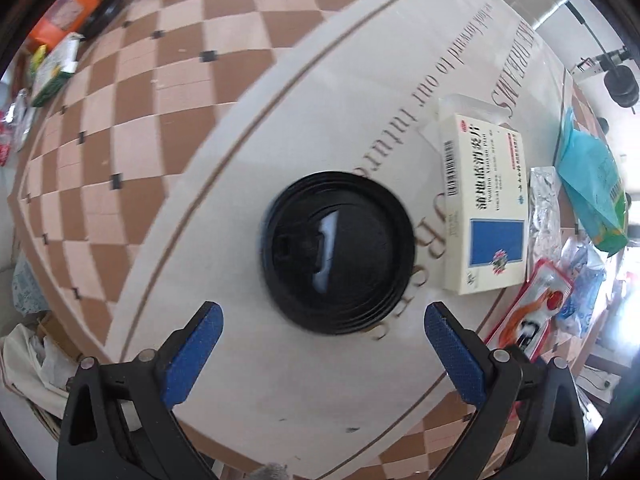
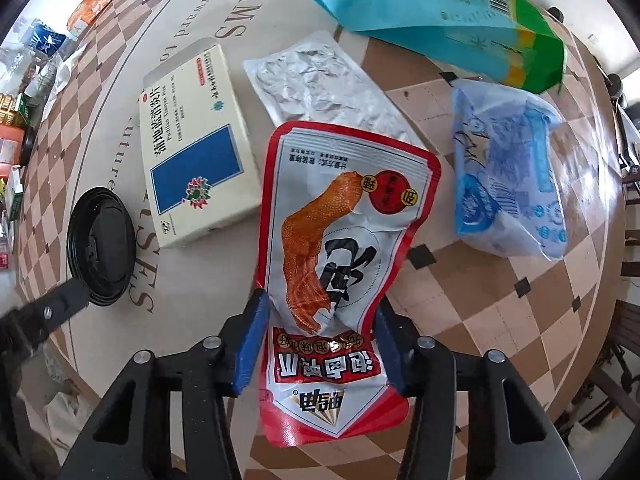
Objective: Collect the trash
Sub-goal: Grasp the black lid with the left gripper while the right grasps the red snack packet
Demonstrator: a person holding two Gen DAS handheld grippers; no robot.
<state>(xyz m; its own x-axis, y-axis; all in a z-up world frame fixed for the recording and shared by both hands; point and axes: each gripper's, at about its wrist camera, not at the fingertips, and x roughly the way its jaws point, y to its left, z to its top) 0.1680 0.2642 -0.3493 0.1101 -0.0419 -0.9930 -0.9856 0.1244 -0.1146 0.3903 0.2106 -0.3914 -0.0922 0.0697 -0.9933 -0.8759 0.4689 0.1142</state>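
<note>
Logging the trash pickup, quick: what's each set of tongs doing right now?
Left tongs: open, empty, above the black cup lid.
Right tongs: closed on the red snack pouch, its sides pinched in.

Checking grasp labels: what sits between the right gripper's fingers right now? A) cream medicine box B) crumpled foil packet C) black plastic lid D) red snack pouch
D: in the right wrist view the right gripper has its blue pads on either side of the red snack pouch, pinching it, while the black plastic lid, the cream medicine box and the foil packet lie apart on the table.
</note>
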